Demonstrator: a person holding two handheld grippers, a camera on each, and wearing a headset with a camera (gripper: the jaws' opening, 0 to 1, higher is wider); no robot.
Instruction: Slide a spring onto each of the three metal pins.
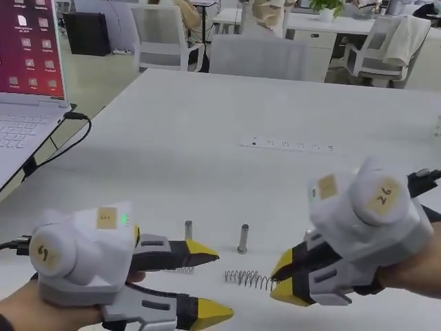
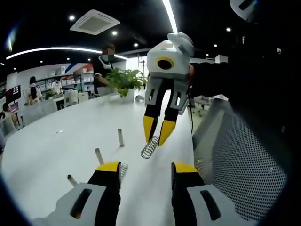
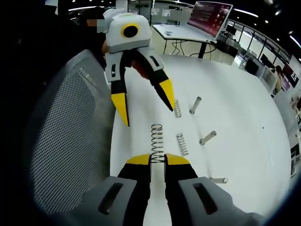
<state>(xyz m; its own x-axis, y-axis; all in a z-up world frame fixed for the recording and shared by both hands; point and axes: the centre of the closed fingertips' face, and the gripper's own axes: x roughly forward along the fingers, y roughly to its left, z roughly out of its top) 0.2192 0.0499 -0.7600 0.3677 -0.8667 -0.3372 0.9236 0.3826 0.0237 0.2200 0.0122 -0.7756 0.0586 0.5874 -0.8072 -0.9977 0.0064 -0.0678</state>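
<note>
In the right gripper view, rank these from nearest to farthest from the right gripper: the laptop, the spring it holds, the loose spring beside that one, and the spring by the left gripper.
1. held spring: pinched at the tips of the right gripper.
2. loose spring: lying just right of the held one.
3. far spring: farther up, by the open left gripper.
4. laptop: far off, at the top of the view.

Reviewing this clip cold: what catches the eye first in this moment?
The right gripper, at the lower right of the head view, stands out first. Its yellow-tipped jaws are shut on one end of a spring over the white table. Facing it from the lower left, the left gripper is open. Between them one metal pin and a second pin stand upright, neither with a spring on it.
</note>
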